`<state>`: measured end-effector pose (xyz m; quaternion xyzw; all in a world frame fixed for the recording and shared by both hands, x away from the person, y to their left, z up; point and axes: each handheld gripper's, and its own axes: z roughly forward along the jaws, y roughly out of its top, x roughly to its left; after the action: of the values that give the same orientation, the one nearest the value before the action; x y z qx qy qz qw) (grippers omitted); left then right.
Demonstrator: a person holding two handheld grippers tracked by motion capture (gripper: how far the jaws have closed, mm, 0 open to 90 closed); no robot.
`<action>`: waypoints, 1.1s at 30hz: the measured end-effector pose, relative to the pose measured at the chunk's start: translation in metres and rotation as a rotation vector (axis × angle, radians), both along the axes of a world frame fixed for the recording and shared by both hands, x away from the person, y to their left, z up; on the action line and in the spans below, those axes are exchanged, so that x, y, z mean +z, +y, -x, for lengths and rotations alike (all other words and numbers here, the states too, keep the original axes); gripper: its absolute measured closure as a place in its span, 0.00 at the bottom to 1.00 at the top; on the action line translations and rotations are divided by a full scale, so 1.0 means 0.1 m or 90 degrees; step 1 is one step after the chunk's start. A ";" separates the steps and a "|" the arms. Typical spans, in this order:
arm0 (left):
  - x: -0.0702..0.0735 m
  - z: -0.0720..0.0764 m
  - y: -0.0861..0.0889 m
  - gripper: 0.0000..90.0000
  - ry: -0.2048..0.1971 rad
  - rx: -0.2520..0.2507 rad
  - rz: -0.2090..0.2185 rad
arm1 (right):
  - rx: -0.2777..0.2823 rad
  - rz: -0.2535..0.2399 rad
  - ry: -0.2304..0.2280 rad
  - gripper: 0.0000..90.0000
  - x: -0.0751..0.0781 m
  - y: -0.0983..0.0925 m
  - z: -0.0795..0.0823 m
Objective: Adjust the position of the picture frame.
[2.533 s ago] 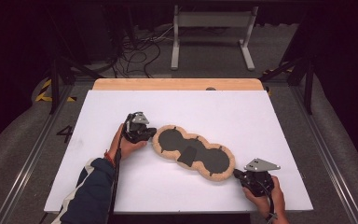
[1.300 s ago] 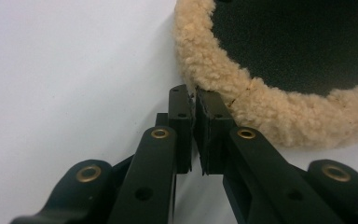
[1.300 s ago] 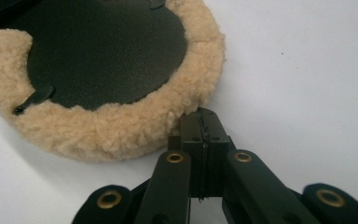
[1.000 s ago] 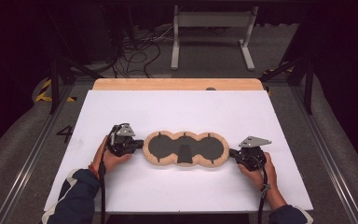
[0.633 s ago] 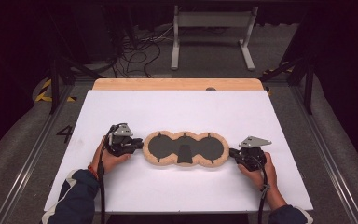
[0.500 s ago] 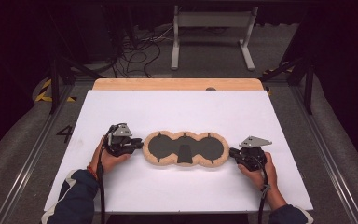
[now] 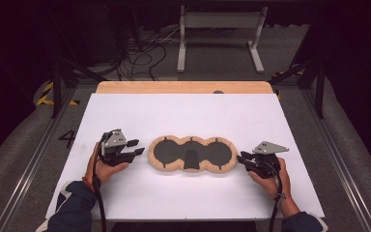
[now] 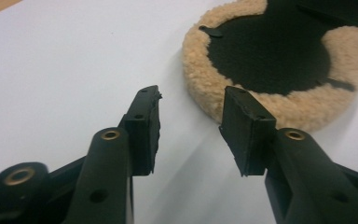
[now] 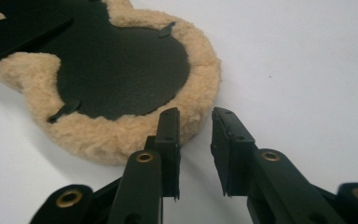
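I lay the fuzzy pad [image 7: 192, 154] flat mid-worktop [image 7: 188, 116]. My left hand-held gripper [image 7: 134, 147] and right hand-held gripper [image 7: 242, 159] have just been opening, both empty, letting its ends go.

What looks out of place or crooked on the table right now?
Nothing stands out. The fleece-edged three-lobed pad lies flat and straight across the white table, with the left tongs and right tongs open just off its two ends, their jaws having just opened.

a: any writing to read here?
b: just one mark, a dark "4" [image 7: 68, 138] on the grey floor beside the left edge of the tabletop [image 7: 183, 193]. nothing else legible.
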<state>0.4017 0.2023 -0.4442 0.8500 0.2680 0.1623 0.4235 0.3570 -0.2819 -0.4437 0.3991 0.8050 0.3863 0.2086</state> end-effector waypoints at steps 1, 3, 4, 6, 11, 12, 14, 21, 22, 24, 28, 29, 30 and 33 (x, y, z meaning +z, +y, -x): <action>0.01 0.03 0.01 0.59 0.001 0.002 0.002 | 0.001 -0.002 0.000 0.77 0.01 0.01 0.01; 0.02 0.08 0.02 0.55 -0.011 0.006 0.005 | 0.003 -0.003 -0.003 0.74 0.03 0.02 0.04; 0.02 0.13 0.02 0.53 -0.023 0.014 0.003 | 0.002 -0.004 -0.004 0.72 0.04 0.02 0.04; 0.01 0.20 0.03 0.48 -0.026 0.013 -0.011 | -0.001 -0.012 -0.007 0.68 0.08 0.03 0.08; -0.05 0.40 0.10 0.37 -0.020 0.024 -0.013 | 0.003 -0.013 -0.007 0.57 0.12 0.08 0.09; -0.05 0.45 0.13 0.33 -0.021 0.026 -0.010 | 0.004 -0.011 -0.007 0.54 0.13 0.10 0.09; -0.06 0.52 0.17 0.29 -0.021 0.031 -0.006 | 0.012 -0.008 -0.009 0.51 0.13 0.12 0.10; -0.10 0.65 0.29 0.20 -0.013 0.045 -0.008 | 0.032 -0.014 -0.013 0.50 0.18 0.16 0.15; -0.10 0.67 0.31 0.20 -0.012 0.047 -0.009 | 0.036 -0.013 -0.014 0.51 0.18 0.17 0.16; -0.12 0.70 0.35 0.19 -0.008 0.047 -0.005 | 0.042 -0.009 -0.013 0.51 0.18 0.20 0.18; -0.15 0.76 0.43 0.17 -0.006 0.072 -0.002 | 0.068 -0.011 -0.006 0.59 0.17 0.24 0.20; -0.15 0.78 0.46 0.17 -0.004 0.078 0.010 | 0.081 -0.014 -0.004 0.61 0.17 0.26 0.20; -0.16 0.79 0.48 0.16 -0.004 0.081 0.016 | 0.090 -0.014 -0.004 0.63 0.17 0.28 0.21; -0.16 0.83 0.52 0.16 -0.011 0.085 0.024 | 0.111 -0.018 -0.001 0.69 0.18 0.32 0.23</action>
<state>0.3188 0.2539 -0.4598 0.8207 0.3238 0.1923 0.4297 0.3341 -0.2503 -0.4257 0.3302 0.8311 0.4143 0.1692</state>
